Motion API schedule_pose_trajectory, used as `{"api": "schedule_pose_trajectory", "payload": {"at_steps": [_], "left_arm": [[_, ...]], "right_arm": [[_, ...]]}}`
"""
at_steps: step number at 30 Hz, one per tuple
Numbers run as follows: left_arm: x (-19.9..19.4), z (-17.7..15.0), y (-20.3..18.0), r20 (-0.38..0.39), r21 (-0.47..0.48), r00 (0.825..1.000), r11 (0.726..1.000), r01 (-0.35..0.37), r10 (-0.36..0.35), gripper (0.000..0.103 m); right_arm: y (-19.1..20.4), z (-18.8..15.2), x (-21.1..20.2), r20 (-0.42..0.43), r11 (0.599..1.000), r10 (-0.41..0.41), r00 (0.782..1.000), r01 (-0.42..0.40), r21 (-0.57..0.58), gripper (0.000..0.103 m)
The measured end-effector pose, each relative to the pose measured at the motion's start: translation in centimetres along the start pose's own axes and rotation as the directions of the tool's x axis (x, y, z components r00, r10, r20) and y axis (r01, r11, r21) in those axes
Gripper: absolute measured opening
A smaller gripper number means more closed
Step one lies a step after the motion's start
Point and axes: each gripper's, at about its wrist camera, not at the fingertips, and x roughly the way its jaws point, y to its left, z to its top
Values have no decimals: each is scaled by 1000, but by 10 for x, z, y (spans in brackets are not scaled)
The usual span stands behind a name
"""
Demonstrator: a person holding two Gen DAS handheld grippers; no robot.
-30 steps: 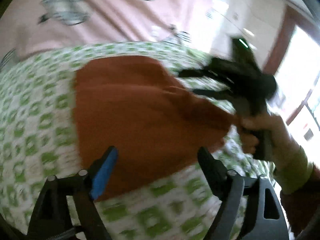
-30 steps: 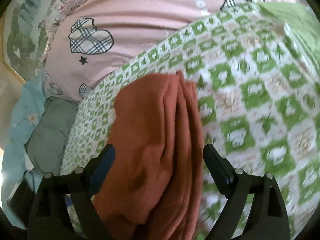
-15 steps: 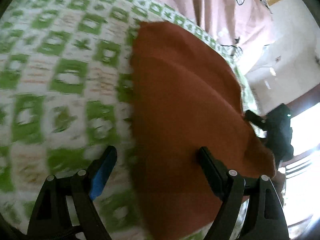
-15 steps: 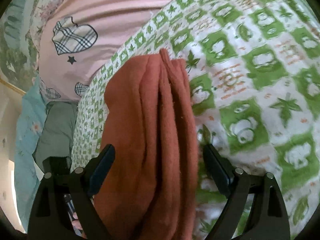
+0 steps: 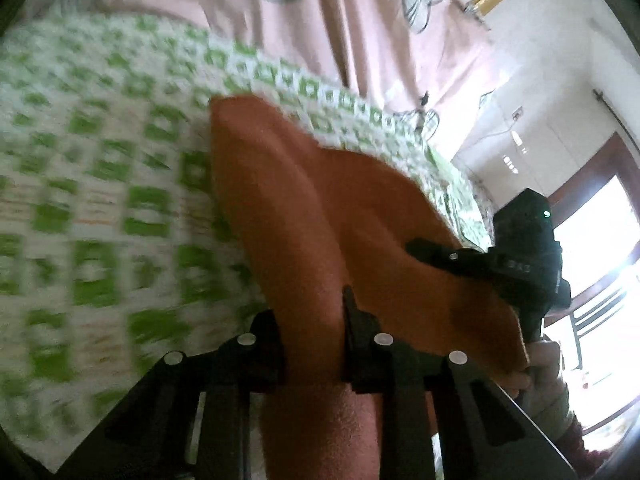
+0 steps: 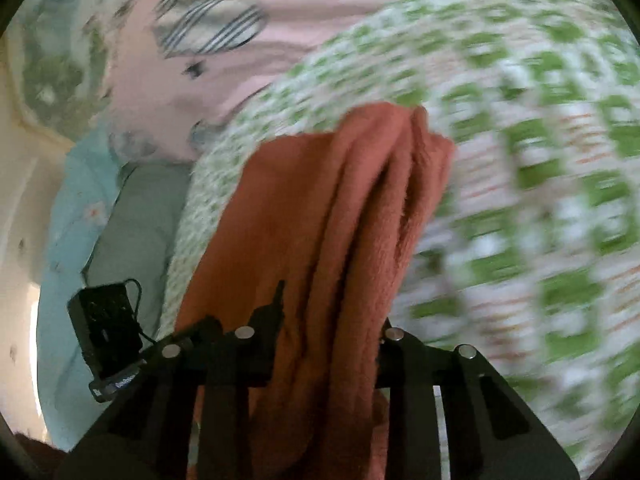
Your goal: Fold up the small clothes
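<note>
Rust-orange fleecy garment (image 5: 320, 232), bunched in folds, apparently lifted off green-checked bedspread (image 5: 100, 184).

A green-and-white checked bedspread (image 5: 112, 208) spreads to the left of the tongs and beyond them. Past it lies a pink sheet (image 5: 352, 28) printed with plaid hearts. Up and to the right stand a white wall (image 5: 536, 92) and a brown door frame (image 5: 600, 168). In the right wrist view, a pale blue flowered cloth (image 6: 76, 216) and a grey cushion (image 6: 136, 224) sit far left.
</note>
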Motion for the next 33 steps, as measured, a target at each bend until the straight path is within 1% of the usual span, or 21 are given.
{"api": "schedule_pose_trajectory", "payload": {"at_steps": [2, 4, 7, 10, 12, 14, 15, 16, 17, 18, 20, 21, 23, 24, 25, 26, 28, 30, 33], "left_arm": [[-29, -6, 6, 28, 3, 999, 999, -34, 34, 22], [-62, -14, 18, 62, 3, 995, 997, -83, 83, 22], [-108, -34, 41, 99, -10, 982, 987, -160, 160, 22], [-136, -51, 64, 115, -42, 972, 978, -203, 207, 22], [-142, -62, 76, 115, -48, 965, 972, -232, 236, 22], [-135, -72, 92, 88, -62, 961, 965, -256, 261, 22], [-130, -76, 100, 69, -82, 961, 962, -262, 268, 23], [-127, -81, 109, 54, -107, 963, 961, -257, 263, 25], [-125, -84, 115, 48, -123, 967, 962, -243, 251, 29], [-121, -85, 119, 45, -136, 970, 963, -233, 241, 33], [-119, -89, 129, 41, -167, 975, 964, -207, 217, 36], [-117, -90, 130, 39, -171, 976, 963, -207, 216, 40], [-118, -93, 133, 32, -180, 978, 963, -199, 208, 43], [-117, -94, 134, 31, -186, 978, 963, -197, 206, 46], [-117, -95, 135, 24, -196, 979, 961, -193, 202, 49], [-119, -96, 136, 17, -207, 981, 961, -186, 193, 52], [-126, -99, 137, 16, -211, 982, 961, -179, 186, 55], [-133, -99, 136, 21, -212, 981, 959, -186, 195, 61], [-150, -97, 142, 48, -227, 979, 957, -182, 198, 66]], "right_arm": [[21, -9, 20, -21, 999, 46, 999, -46, -22, 29], [43, -21, 47, -47, 994, 103, 994, -105, -38, 29], [67, -37, 81, -89, 984, 166, 982, -171, -54, 29], [79, -49, 110, -129, 979, 190, 973, -198, -52, 29], [76, -57, 125, -150, 981, 179, 972, -188, -45, 29], [69, -63, 130, -155, 987, 152, 976, -159, -35, 29], [66, -65, 132, -155, 987, 151, 976, -157, -24, 29], [62, -66, 131, -155, 987, 155, 976, -158, -12, 30], [59, -67, 130, -154, 988, 148, 977, -151, -7, 32], [59, -69, 130, -152, 990, 137, 979, -141, -12, 34], [61, -71, 126, -149, 993, 105, 983, -112, -36, 36], [63, -71, 125, -145, 994, 91, 985, -99, -44, 36], [66, -69, 124, -139, 996, 66, 988, -74, -58, 40], [68, -69, 123, -139, 996, 49, 989, -58, -62, 43], [69, -68, 121, -137, 997, 32, 990, -41, -63, 51], [69, -67, 116, -128, 998, 13, 992, -22, -63, 60], [67, -64, 105, -97, 998, -2, 995, -4, -56, 66], [63, -59, 87, -48, 999, -24, 999, 22, -35, 67], [63, -50, 65, 19, 998, -53, 998, 53, -24, 67]]}}
